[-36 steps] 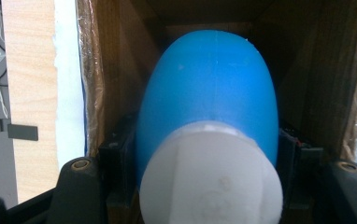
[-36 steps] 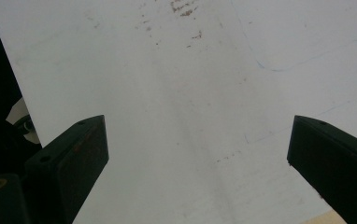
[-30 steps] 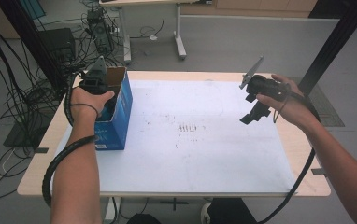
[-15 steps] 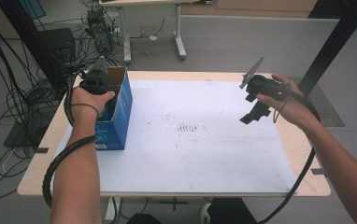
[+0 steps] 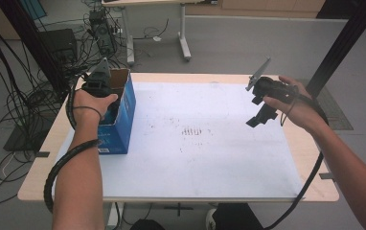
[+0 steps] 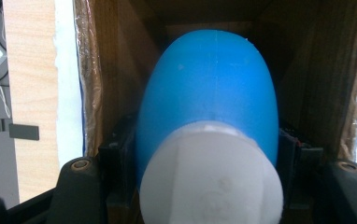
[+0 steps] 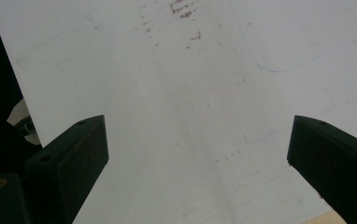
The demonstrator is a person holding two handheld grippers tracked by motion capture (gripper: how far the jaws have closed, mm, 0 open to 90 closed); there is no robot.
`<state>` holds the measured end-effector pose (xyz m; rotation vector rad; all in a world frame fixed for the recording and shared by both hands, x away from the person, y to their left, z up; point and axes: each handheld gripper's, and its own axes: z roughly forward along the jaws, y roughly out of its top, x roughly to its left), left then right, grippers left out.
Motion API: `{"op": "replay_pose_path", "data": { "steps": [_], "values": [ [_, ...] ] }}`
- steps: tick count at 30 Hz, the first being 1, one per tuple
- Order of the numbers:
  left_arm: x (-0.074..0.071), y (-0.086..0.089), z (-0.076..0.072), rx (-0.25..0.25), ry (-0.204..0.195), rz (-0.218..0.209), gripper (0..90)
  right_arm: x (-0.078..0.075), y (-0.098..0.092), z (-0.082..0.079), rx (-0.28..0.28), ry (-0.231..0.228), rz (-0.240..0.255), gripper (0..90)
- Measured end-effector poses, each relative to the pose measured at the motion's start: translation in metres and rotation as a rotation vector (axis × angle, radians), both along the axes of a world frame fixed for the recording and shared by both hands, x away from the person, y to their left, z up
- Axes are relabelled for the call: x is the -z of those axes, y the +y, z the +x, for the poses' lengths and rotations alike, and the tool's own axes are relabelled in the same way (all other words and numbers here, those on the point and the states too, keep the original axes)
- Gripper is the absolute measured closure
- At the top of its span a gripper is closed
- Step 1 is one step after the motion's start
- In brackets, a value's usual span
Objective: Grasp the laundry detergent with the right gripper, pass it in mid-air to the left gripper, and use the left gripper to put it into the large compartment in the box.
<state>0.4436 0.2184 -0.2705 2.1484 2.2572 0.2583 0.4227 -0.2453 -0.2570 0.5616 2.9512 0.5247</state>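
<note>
Left gripper view shows the left gripper (image 5: 97, 85) clamped on a blue bottle (image 6: 208, 93) inside the cardboard box (image 5: 123, 108); releasing it remains. Right gripper (image 7: 197, 154) fingers stand apart above the worktop (image 5: 210, 158).

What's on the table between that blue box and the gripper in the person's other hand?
Nothing stands there: the high view shows bare white sheet with faint dark smudges between the blue box and the right hand-held gripper.

No change: both hands, box (image 5: 119, 112) & bottle (image 6: 209, 88) same.
</note>
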Motion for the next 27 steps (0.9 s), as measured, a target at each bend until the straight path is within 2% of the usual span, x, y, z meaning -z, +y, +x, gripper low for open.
{"op": "replay_pose_path", "data": {
  "steps": [27],
  "values": [
    [0.0001,-0.0003,-0.0004,-0.005,-0.003,0.0,36.4,-0.0006,-0.0021,-0.001,0.003,-0.001,0.004,5.3]
  ]
}}
